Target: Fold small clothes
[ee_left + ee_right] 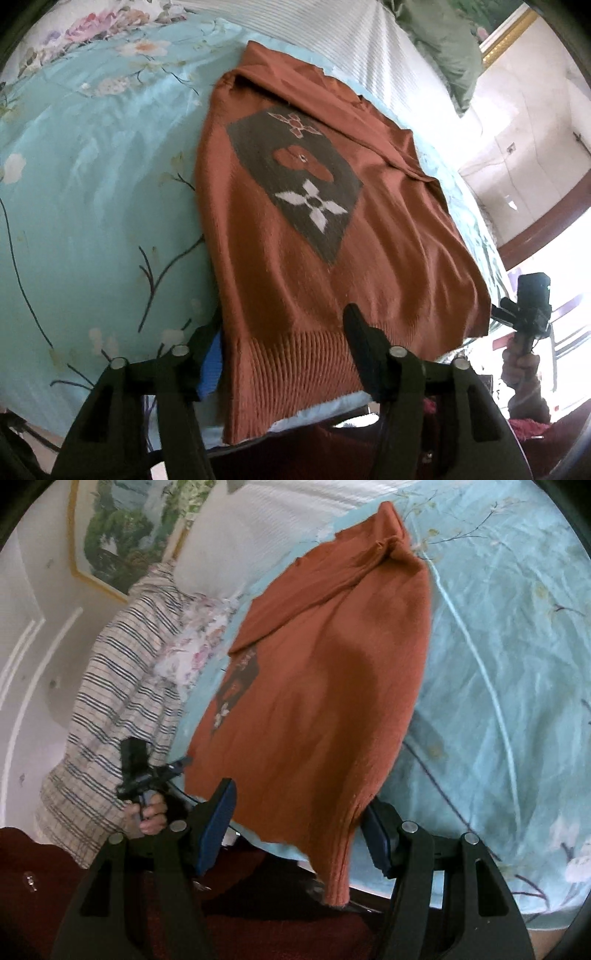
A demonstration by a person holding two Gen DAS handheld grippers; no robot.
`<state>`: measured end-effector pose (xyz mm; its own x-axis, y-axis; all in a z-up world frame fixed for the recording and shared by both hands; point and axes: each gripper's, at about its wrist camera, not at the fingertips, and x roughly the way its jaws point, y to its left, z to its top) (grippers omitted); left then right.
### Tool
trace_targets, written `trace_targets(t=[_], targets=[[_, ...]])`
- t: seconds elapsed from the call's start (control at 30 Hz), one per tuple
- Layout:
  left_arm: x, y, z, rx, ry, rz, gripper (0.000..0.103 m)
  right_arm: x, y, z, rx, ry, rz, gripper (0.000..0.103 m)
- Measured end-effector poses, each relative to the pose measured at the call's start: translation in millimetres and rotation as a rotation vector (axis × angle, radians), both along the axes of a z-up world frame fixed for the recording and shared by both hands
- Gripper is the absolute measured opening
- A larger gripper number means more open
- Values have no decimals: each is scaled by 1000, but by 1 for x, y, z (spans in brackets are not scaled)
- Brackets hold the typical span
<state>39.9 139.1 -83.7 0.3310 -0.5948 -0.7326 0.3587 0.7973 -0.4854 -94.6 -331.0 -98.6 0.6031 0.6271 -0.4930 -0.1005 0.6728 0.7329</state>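
A rust-orange knit sweater [295, 266] with a dark diamond patch and flower motifs lies on the bed, its sides folded in, its ribbed hem hanging over the near edge. My left gripper [284, 332] is open, its fingers straddling the hem at one corner. The sweater also shows in the right wrist view [325, 701]. My right gripper [299, 819] is open around the other hem corner, the cloth passing between its blue-padded fingers [218, 819]. Each gripper shows in the other's view: the right one [532, 306] and the left one [147, 775].
The bed has a turquoise floral cover [92, 203] and a white ribbed cover [314, 33] at the far end. A striped cloth [122, 701] hangs at the bed's side. A green pillow [447, 48] and a framed picture [122, 528] are beyond. The person's dark red clothing [110, 878] is below.
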Motion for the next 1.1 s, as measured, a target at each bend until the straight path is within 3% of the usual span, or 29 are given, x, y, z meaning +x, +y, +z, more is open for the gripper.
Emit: trace_targets(t=[0.03,0.1,0.13,0.2,0.4,0.43,0.47,0.5,0.53,0.73,0.93,1.1], targets=[[1,-1,0,5,-1,0,45,3,1,-1,10,-13,2,67],[5,-3,-2,19,2,8,21,7,5,-1,-16,-22,6,64],[5,-1,-3,22,9,14,19,8,7,-1,-47,-23,12,59],[5,5,-2,5,19,18,19,6,9,-1,-104,-17,25,53],[3,13,-8,-33,54,17,19,-2,2,-6,-79,-17,25,52],[3,12,-8,-33,48,16,18,-2,3,-6,-83,-19,23,43],[2,12,-8,-30,40,14,16,0,5,-7,-91,-16,25,25],[0,11,-7,-24,26,16,7,1,6,-7,-95,-8,26,14],[-2,11,-4,-20,5,23,7,2,5,-7,-78,-12,22,8],[-9,23,12,-125,-58,106,5,-3,-21,7,60,-112,-44,7],[4,19,45,-236,-133,159,5,8,-25,34,78,-196,-62,7],[38,0,76,-260,-220,191,5,33,-41,57,77,-268,-140,7]])
